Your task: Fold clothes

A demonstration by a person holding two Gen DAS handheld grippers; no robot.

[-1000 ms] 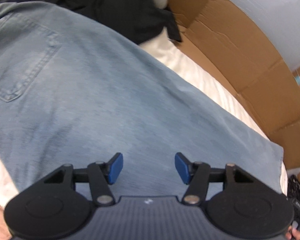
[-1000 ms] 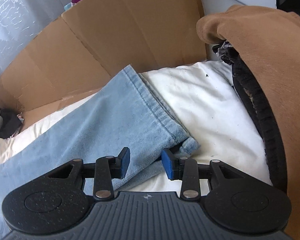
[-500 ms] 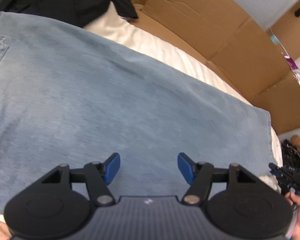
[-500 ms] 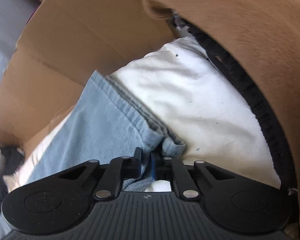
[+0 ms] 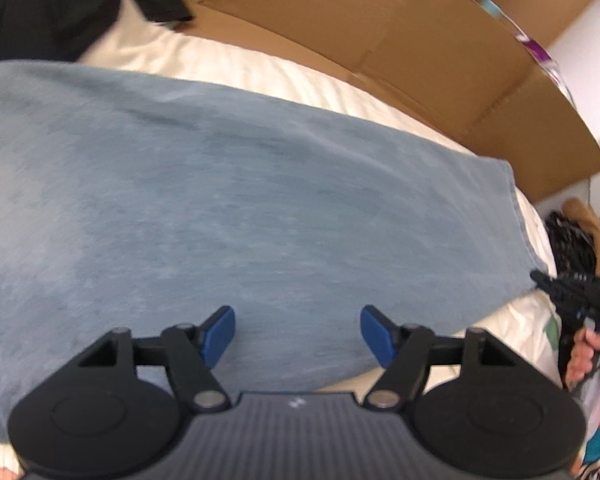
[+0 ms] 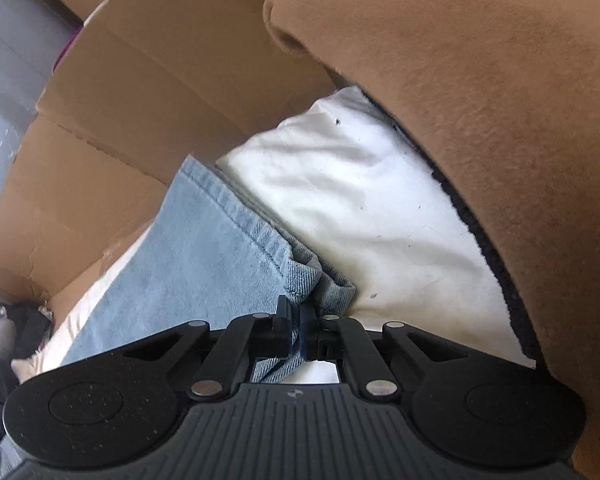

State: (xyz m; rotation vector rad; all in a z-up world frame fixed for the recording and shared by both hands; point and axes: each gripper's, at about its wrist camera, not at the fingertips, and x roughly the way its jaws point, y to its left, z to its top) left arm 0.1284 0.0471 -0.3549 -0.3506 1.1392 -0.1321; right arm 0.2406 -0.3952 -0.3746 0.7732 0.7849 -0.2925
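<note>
Jeans (image 5: 228, 216): spread flat on the white bedding (image 5: 260, 68), hem at 3 o'clock; no fold visible yet
Right gripper (image 6: 296, 330): clenched on the hem corner
Left gripper (image 5: 298, 336): jaws have just widened, empty, over the denim
Left to do: every fold, judging by this

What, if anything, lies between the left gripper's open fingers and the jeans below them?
Nothing visible. The left gripper, its fingers just opening wider, looks straight onto bare denim of the jeans. The right gripper is shut on the hem.
</note>
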